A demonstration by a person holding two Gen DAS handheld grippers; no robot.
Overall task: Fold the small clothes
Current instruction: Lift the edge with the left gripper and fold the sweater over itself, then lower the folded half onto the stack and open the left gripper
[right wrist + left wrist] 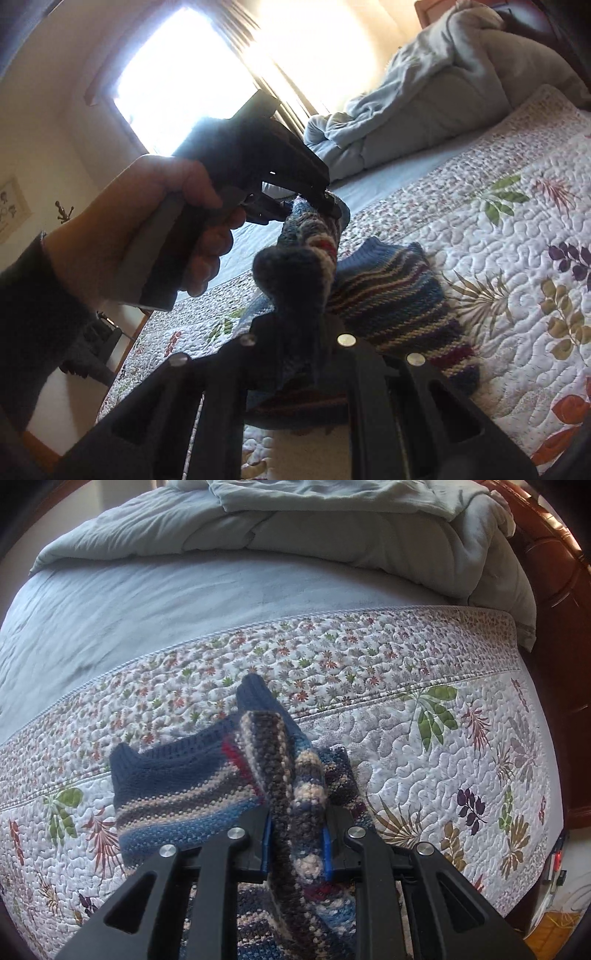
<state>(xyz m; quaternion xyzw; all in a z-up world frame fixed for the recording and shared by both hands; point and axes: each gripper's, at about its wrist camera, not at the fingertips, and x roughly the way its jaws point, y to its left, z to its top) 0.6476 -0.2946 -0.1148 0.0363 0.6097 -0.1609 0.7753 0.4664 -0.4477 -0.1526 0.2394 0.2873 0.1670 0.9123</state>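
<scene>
A small striped knit sweater [177, 790] in blue, tan and dark red lies partly on the floral quilt [443, 760]. My left gripper [297, 834] is shut on a bunched edge of it and holds that edge lifted. It also shows in the right wrist view [314, 203], gripped by a hand, pinching the sweater's raised end. My right gripper [295, 332] is shut on another bunched part of the sweater [388, 295], just above the quilt [498, 258].
A rumpled grey-blue duvet [295, 524] is heaped at the far side of the bed, over a blue sheet [184, 605]. A wooden bed frame [554, 590] runs along the right. A bright window [177, 74] stands beyond the bed.
</scene>
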